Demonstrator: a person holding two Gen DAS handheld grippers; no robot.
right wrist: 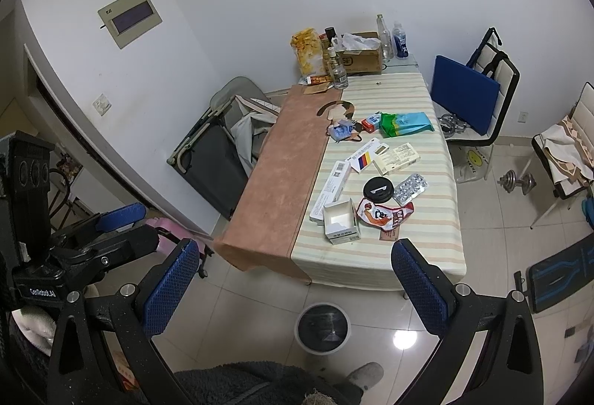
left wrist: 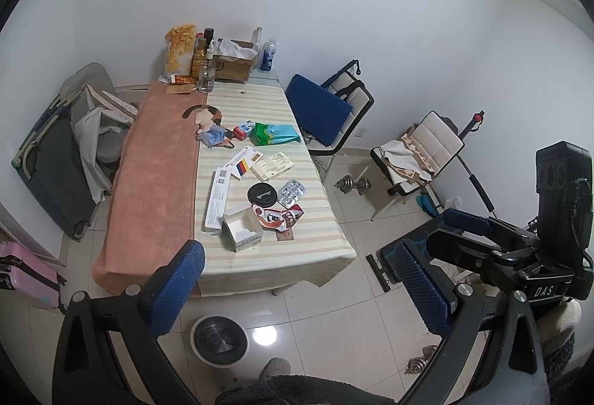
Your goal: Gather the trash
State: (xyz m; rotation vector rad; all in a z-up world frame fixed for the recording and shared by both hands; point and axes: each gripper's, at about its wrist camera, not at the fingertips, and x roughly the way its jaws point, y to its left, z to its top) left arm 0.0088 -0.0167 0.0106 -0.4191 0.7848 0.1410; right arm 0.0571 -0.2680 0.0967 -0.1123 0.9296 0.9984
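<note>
Trash lies on a striped tablecloth: an open white box, a red snack wrapper, a black lid, a pill blister, flat cartons and a green bag. A round bin with a black liner stands on the floor before the table. My left gripper is open and empty, above the floor short of the table. My right gripper is open and empty too.
Bottles, a chips bag and a cardboard box stand at the table's far end. Chairs and dumbbells are to the right. A folded cot and a pink case are to the left.
</note>
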